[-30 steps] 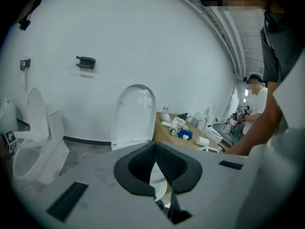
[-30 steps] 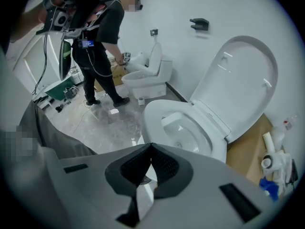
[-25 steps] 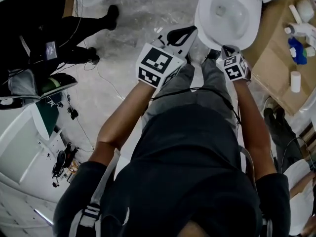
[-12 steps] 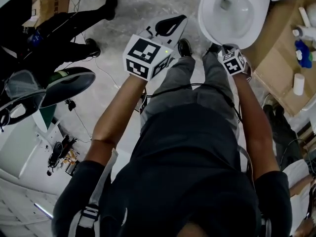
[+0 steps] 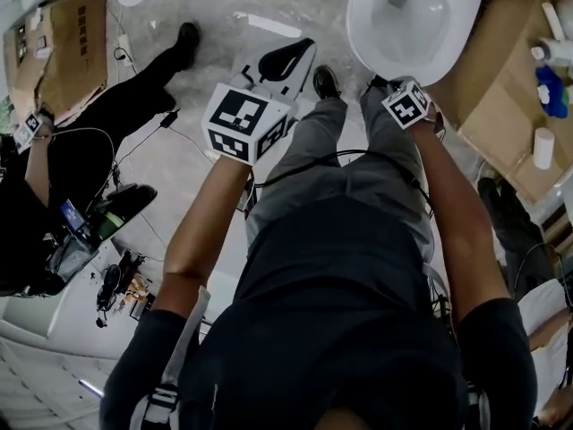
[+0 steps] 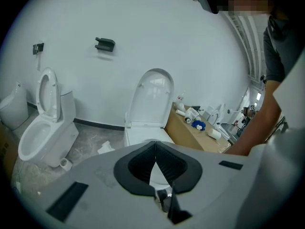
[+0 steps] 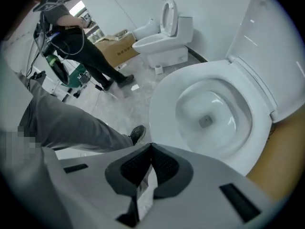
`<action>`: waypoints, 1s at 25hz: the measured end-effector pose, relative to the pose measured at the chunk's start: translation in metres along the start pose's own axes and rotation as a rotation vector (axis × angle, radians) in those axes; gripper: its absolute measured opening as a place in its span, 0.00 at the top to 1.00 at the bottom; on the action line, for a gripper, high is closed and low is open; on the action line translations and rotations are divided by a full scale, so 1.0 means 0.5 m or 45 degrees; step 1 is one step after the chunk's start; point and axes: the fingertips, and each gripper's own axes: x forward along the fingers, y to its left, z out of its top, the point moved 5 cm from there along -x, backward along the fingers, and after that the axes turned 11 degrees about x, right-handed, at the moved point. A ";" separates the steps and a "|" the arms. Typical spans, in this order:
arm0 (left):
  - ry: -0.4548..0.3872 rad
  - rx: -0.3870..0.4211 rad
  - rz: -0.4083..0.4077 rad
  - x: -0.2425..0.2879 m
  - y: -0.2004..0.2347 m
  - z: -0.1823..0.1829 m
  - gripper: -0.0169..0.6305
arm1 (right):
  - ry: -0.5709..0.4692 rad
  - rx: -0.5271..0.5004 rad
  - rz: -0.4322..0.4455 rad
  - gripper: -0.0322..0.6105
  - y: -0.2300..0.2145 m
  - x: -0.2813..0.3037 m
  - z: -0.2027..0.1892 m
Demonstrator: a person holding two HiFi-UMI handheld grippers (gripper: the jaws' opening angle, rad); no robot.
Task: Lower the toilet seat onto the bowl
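Note:
The white toilet bowl (image 5: pixel 407 21) stands at the top right of the head view, and its seat (image 7: pixel 164 99) lies flat as a ring on the rim. Behind it the lid (image 6: pixel 153 97) stands upright against the wall. My left gripper (image 5: pixel 300 47) hangs over the floor to the left of the bowl and is shut, its black pads (image 6: pixel 143 161) meeting at the tips with nothing between them. Just before the bowl's front rim, my right gripper (image 5: pixel 387 88) points steeply down. It is shut and empty too, as the right gripper (image 7: pixel 151 146) view shows.
A cardboard box (image 5: pixel 519 88) with bottles and rolls sits right of the toilet. A second toilet (image 6: pixel 43 123) with its lid up stands further left. A person in black (image 5: pixel 107 124) crouches at the left among cables. My shoe (image 5: pixel 325 81) is beside the bowl.
Both grippers have sunk lower and drawn back from the bowl, the left one drifting to the left. The person in black has shifted on the floor.

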 end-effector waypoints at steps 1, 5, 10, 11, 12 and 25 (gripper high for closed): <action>0.005 -0.006 0.000 0.004 0.003 -0.008 0.97 | 0.015 -0.004 0.006 0.94 -0.002 0.011 -0.001; 0.020 -0.031 0.008 0.007 0.021 -0.045 0.97 | 0.052 -0.018 0.025 0.94 0.000 0.062 -0.005; 0.055 -0.062 0.006 0.021 0.035 -0.088 0.97 | 0.126 -0.015 0.056 0.94 -0.016 0.114 -0.003; 0.065 -0.070 0.004 0.024 0.034 -0.096 0.97 | 0.141 -0.017 0.066 0.94 -0.018 0.125 -0.004; 0.072 -0.076 0.003 0.027 0.034 -0.104 0.97 | 0.151 -0.022 0.076 0.94 -0.019 0.136 -0.005; 0.098 -0.120 0.006 0.051 0.024 -0.150 0.97 | 0.196 -0.175 0.148 0.94 -0.011 0.202 -0.010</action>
